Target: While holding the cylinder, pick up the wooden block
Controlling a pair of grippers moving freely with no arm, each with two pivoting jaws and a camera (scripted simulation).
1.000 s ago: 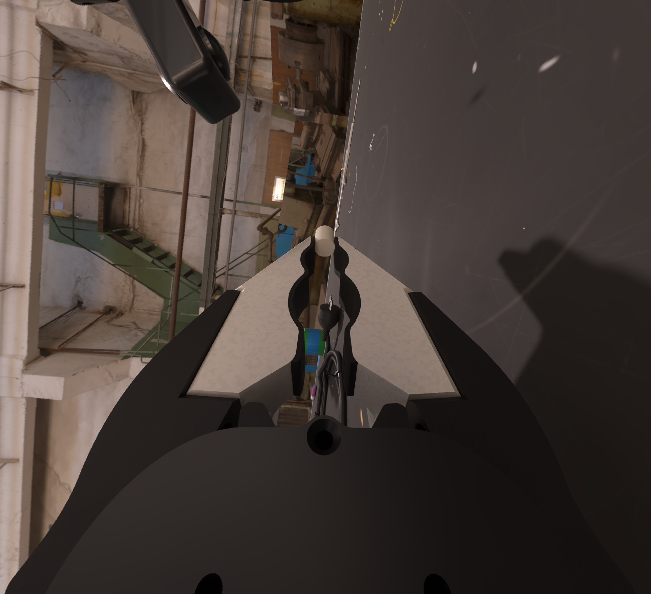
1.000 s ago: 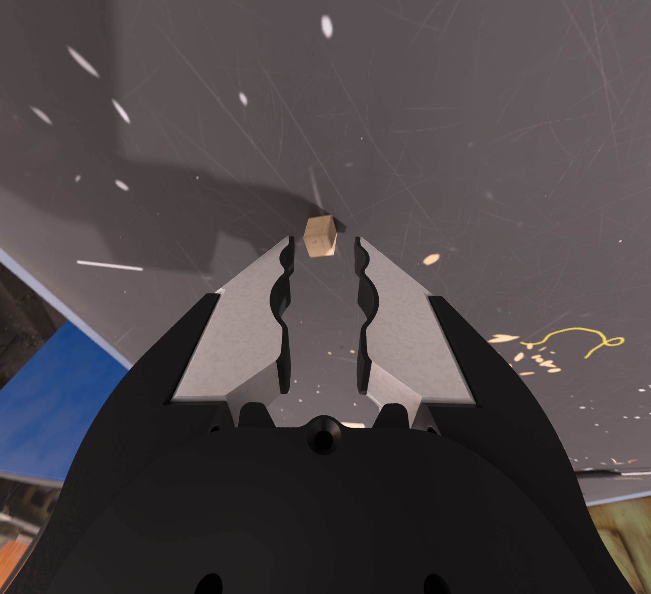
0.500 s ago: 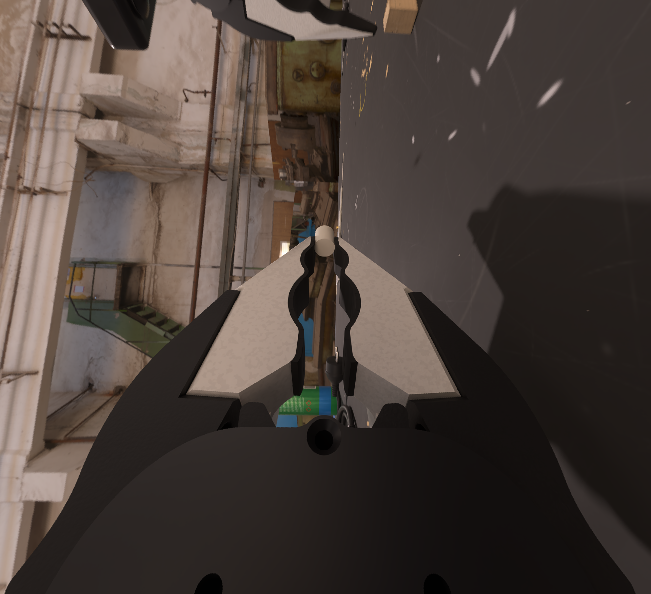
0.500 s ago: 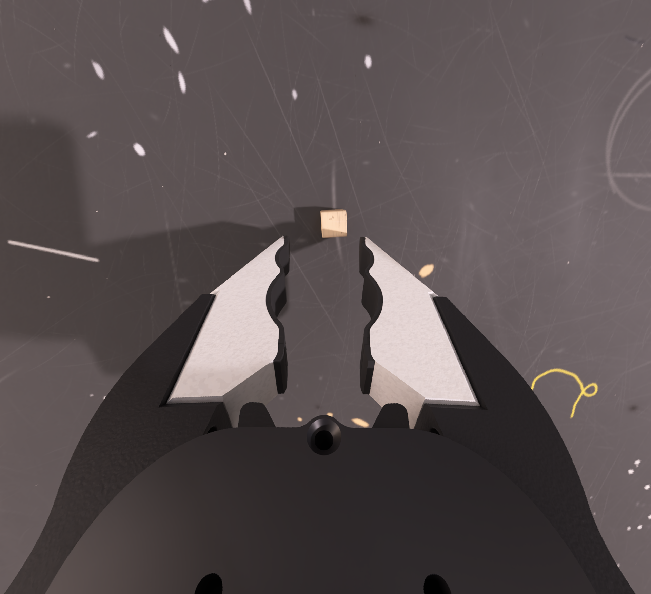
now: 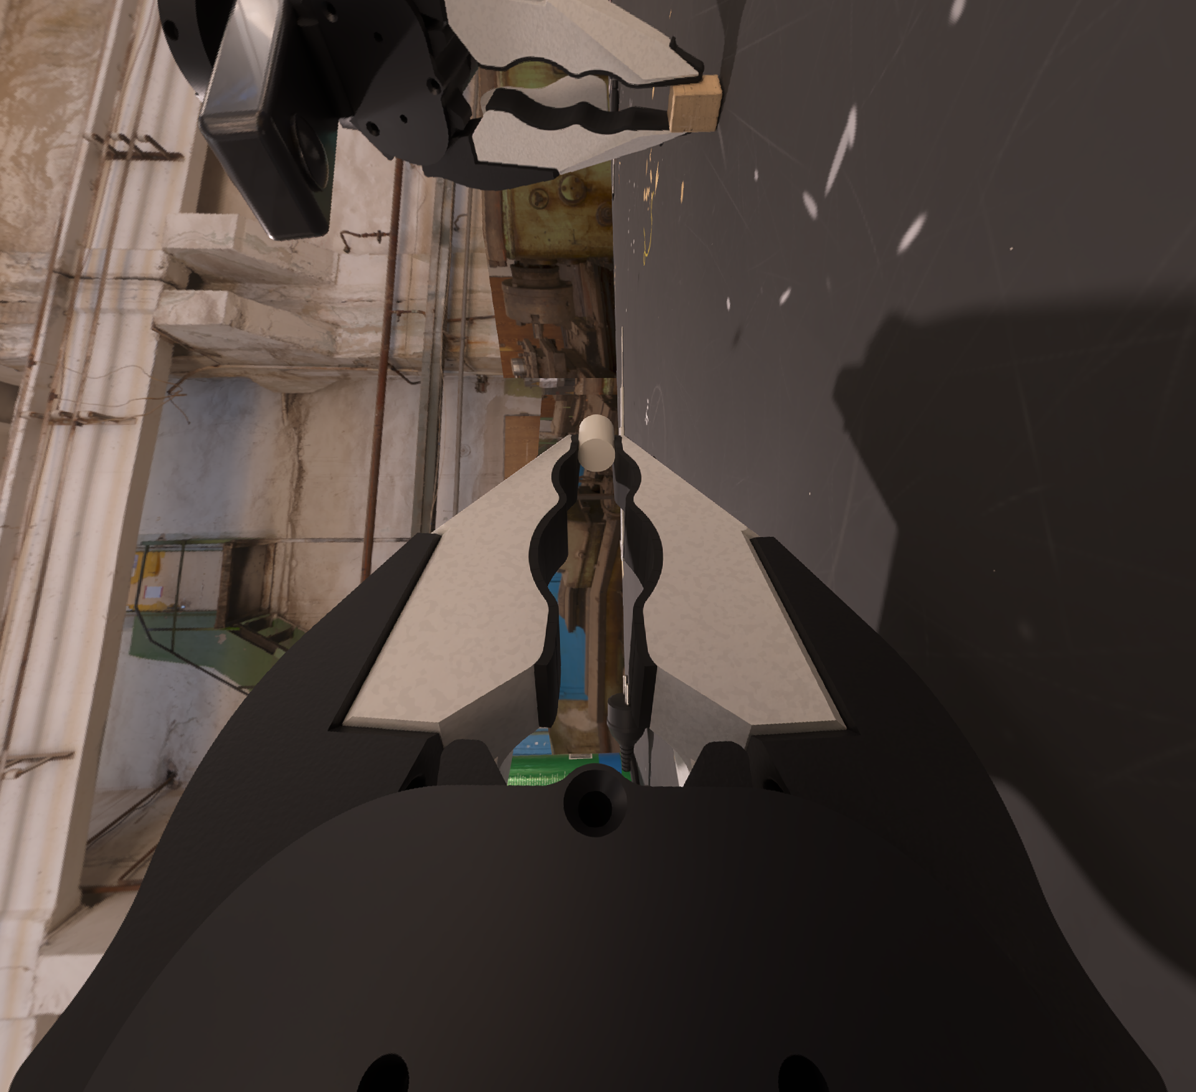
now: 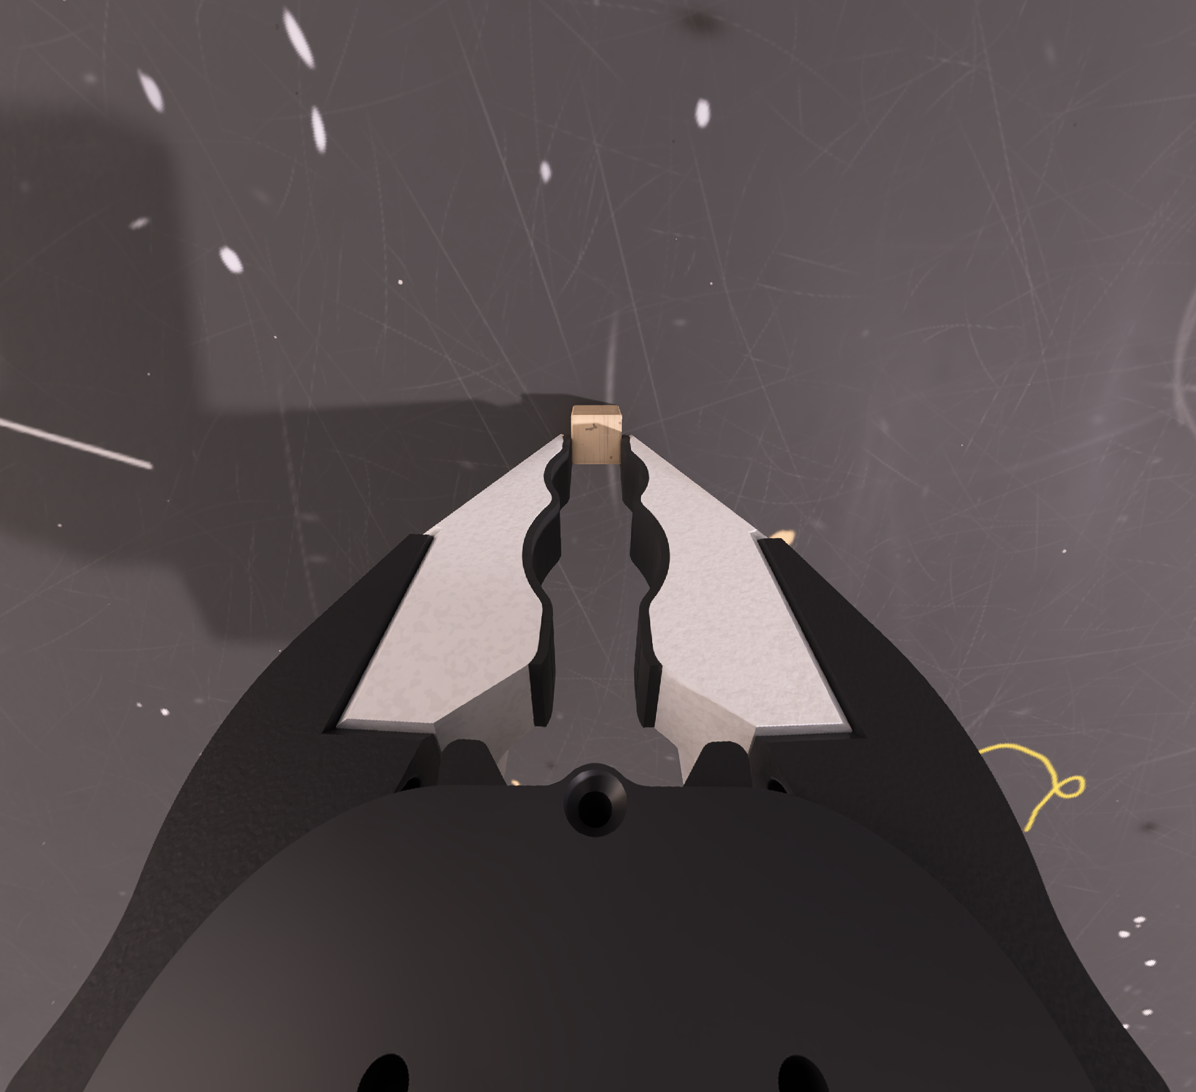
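Observation:
My left gripper (image 5: 595, 456) is shut on a small white cylinder (image 5: 595, 451), held at its fingertips off the edge of the dark table (image 5: 971, 155). The small wooden block (image 6: 596, 443) sits on the table (image 6: 906, 219) between my right gripper's fingertips. My right gripper (image 6: 596, 454) is closed on the block's two sides. The left wrist view shows the right gripper (image 5: 686, 96) from the side, pointing at the table with the block (image 5: 696, 103) at its tips, against or just off the surface.
The table is dark grey, scratched, with white flecks and a yellow scribble (image 6: 1048, 789). Its edge (image 5: 615, 316) runs through the left wrist view, with a workshop hall beyond. Gripper shadows lie on the surface.
My right gripper moved down around the block and its fingers closed from open onto it. The left gripper kept the cylinder; the right gripper came further into its view.

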